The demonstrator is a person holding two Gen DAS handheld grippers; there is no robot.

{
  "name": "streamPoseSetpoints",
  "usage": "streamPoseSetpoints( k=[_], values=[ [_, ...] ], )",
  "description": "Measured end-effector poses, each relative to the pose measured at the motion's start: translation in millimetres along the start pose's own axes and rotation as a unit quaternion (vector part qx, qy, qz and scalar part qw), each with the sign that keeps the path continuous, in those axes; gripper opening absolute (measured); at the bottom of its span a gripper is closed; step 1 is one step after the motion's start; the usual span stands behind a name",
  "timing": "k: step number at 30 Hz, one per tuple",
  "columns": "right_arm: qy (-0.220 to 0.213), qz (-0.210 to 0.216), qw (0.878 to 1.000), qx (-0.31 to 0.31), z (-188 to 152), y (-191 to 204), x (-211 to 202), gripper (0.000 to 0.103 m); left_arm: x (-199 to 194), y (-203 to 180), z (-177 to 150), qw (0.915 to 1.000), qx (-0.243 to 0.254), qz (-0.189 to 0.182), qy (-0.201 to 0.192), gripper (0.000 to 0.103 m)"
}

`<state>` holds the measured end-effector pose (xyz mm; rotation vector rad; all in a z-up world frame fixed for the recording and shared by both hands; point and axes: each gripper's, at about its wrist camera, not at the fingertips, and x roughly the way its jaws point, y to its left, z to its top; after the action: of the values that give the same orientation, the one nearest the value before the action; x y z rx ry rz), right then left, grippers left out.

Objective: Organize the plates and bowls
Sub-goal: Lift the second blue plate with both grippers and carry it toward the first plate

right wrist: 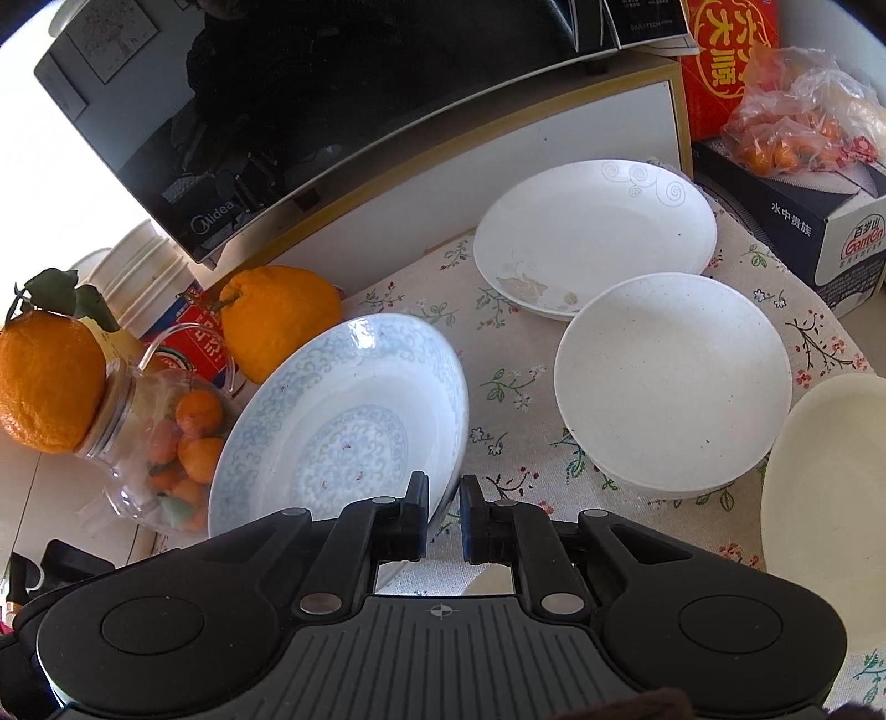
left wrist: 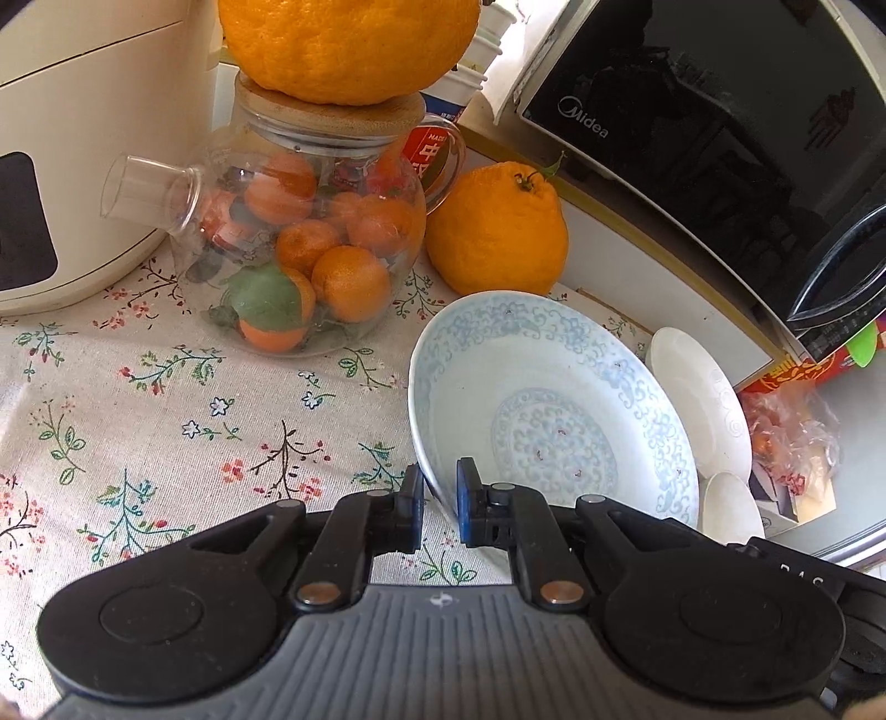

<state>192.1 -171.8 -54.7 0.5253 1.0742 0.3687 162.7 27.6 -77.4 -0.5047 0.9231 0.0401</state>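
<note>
Both grippers, left gripper and right gripper, are pinching opposite rims of the blue-patterned plate, tilted at lower centre; white plate, speckled bowl, cream bowl are sitting unstacked at right.

Pale-blue scrollwork plate, plain white bowl, and a cream tablecloth sprigged with small flowers.

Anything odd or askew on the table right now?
Yes: the large orange citrus fruit is balanced on the wooden lid of the glass teapot, which looks precarious. The blue-patterned plate is tilted, with both tongs clamped on its rim.
</note>
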Motion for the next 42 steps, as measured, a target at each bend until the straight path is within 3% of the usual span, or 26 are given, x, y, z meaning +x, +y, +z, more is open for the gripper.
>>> streamPoseSetpoints(
  k=[24,42],
  values=[
    [-0.009,0.019,0.999,-0.046,-23,13,-46,0.013,-52,7,-15,0.9996,0.013,-0.012,-0.024,0.011],
    [-0.01,0.021,0.996,-0.089,-51,21,-74,0.013,-80,4,-43,0.9979,0.046,0.009,-0.043,0.011]
  ],
)
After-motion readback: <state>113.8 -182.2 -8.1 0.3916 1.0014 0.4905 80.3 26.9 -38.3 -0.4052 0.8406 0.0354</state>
